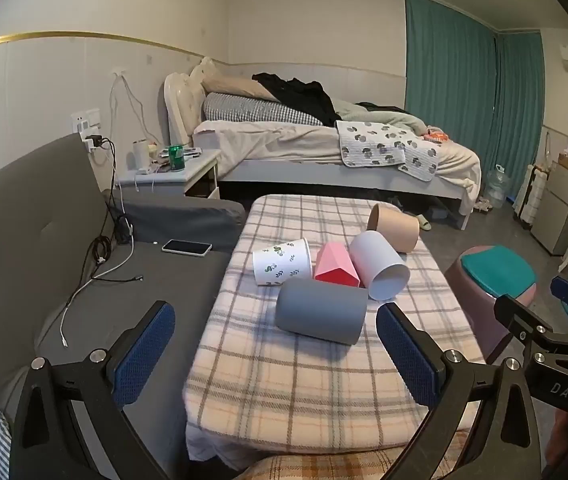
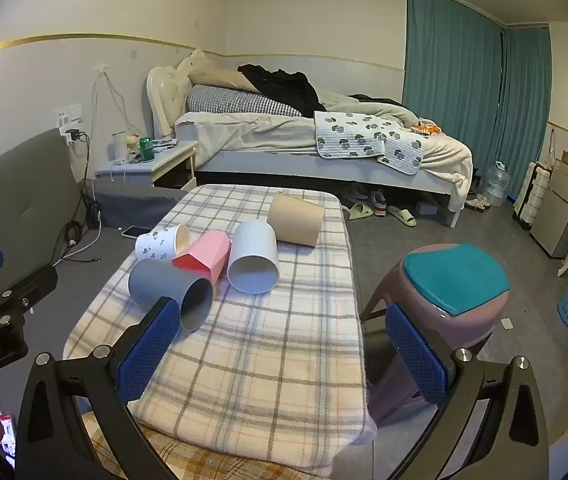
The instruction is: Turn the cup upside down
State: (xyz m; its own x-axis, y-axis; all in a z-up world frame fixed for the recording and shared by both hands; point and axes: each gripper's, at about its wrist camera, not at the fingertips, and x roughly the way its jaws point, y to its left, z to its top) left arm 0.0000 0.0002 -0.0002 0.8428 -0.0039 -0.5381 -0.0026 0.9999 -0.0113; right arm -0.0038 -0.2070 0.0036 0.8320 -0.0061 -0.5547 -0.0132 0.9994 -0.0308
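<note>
Bedroom tabletop [image 1: 284, 400]: five cups lie sideways, none flipped; nearest gray cup [image 1: 321, 311] at twelve o'clock. Left gripper [image 1: 275, 354] and right gripper [image 2: 281, 354] spread, empty.

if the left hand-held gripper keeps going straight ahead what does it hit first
Most likely the grey cup, lying on its side on the checked blanket, right between the open fingers of the left hand-held gripper; depth is uncertain.

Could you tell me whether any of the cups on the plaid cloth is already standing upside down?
No, all five, from the grey cup to the tan cup, lie on their sides on the plaid cloth.
</note>
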